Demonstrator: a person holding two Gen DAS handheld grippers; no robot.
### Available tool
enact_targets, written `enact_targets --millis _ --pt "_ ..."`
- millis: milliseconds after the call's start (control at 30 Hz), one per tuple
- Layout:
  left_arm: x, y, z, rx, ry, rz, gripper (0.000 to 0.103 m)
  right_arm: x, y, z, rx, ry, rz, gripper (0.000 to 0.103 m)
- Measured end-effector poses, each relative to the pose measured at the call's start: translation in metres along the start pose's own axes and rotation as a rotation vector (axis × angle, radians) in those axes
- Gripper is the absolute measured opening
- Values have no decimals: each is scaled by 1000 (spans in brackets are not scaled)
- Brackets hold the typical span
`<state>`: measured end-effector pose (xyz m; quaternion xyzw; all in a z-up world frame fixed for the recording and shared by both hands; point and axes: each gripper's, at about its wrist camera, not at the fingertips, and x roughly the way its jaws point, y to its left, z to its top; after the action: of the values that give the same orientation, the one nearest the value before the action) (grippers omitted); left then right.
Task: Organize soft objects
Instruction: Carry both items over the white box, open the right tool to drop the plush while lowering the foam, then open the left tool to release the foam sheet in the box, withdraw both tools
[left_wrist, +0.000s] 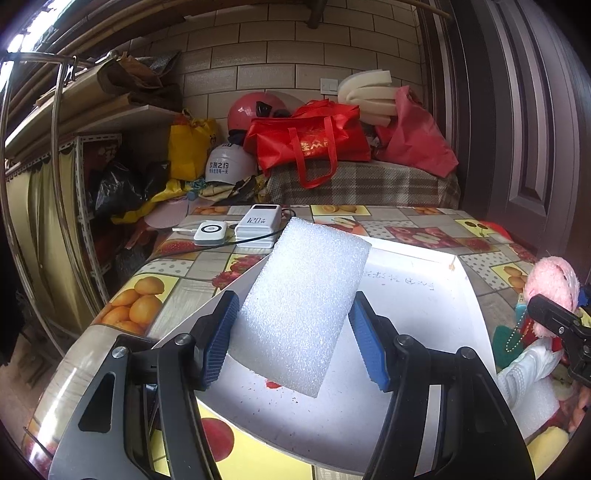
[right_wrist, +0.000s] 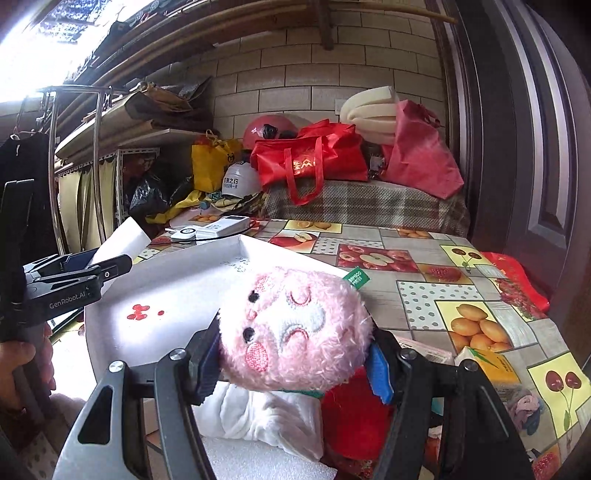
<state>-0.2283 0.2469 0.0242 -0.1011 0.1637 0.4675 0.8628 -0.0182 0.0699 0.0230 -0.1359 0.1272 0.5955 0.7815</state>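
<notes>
In the left wrist view my left gripper (left_wrist: 295, 317) is shut on a white foam block (left_wrist: 306, 288), which tilts up over a shallow white tray (left_wrist: 413, 317) on the fruit-print table. In the right wrist view my right gripper (right_wrist: 295, 347) is shut on a pink plush toy (right_wrist: 295, 328) with a stitched face, held just right of the tray (right_wrist: 177, 280). Under the plush lie a white cloth (right_wrist: 266, 417), a red soft item (right_wrist: 351, 413) and a flat foam sheet (right_wrist: 258, 461). The left gripper (right_wrist: 92, 273) shows at that view's left, a hand below it.
A white power bank (left_wrist: 258, 225) and a small white device (left_wrist: 210, 232) with cables lie beyond the tray. An orange carton (right_wrist: 487, 365) sits at the right. Red bags (left_wrist: 306, 144), helmets and foam rolls pile up behind the table; a dark door (left_wrist: 535, 147) stands to the right.
</notes>
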Motion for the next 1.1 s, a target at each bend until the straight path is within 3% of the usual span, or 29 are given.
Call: enact_targets --millis 333,633,733,800,867,933,1000,1067,1100 --pt "23 6 4 -38 70 20 62 22 46 11 -52 26 145 65" --pt "32 0 4 -20 108 33 62 51 65 15 -68 125 138 65" --pt "37 1 4 -23 135 51 63 53 65 14 -70 141 136 68" --pt "37 3 3 -36 136 58 64 53 69 14 -85 144 130 83" --pt "35 6 3 -54 129 85 67 49 72 13 -99 125 125 86" --pt "33 11 3 -80 116 103 79 45 73 13 -107 107 127 87" --pt "31 15 2 -105 111 105 98 46 71 14 -102 100 126 91" --pt "30 19 2 -128 107 112 103 46 68 15 -84 96 119 103" --pt "30 20 1 -133 105 117 103 46 66 15 -73 92 121 103"
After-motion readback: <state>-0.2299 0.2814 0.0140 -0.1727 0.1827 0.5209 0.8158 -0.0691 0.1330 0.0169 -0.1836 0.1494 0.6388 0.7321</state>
